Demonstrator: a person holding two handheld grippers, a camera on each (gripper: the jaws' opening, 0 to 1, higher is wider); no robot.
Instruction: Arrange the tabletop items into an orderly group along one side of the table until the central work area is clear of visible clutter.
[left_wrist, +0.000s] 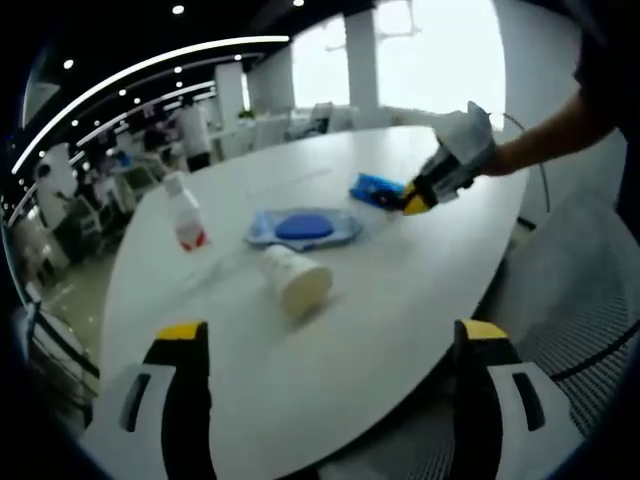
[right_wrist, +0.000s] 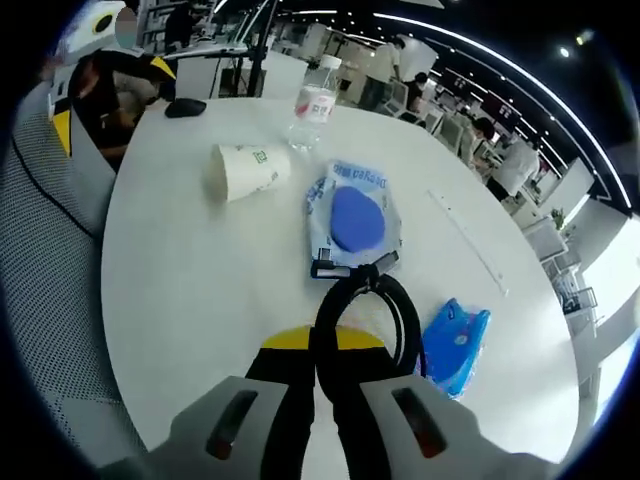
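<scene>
A paper cup (left_wrist: 297, 280) (right_wrist: 245, 168) lies on its side on the white table (left_wrist: 400, 300) (right_wrist: 200, 290). Beyond it rests a flat clear pack with a blue disc (left_wrist: 303, 228) (right_wrist: 350, 215). A small water bottle (left_wrist: 186, 212) (right_wrist: 315, 100) stands upright near the far edge. A blue packet (left_wrist: 375, 189) (right_wrist: 455, 345) lies beside my right gripper (left_wrist: 412, 200) (right_wrist: 325, 350), which is shut on a coiled black cable (right_wrist: 365, 295). My left gripper (left_wrist: 333, 332) hovers at the table's near edge, open wide, nothing between its jaws.
A black mouse (right_wrist: 185, 107) sits near the table edge behind the cup. Grey mesh chairs (left_wrist: 590, 290) (right_wrist: 45, 250) stand close to the table. A gloved hand (left_wrist: 465, 140) holds the right gripper. Office desks and people fill the background.
</scene>
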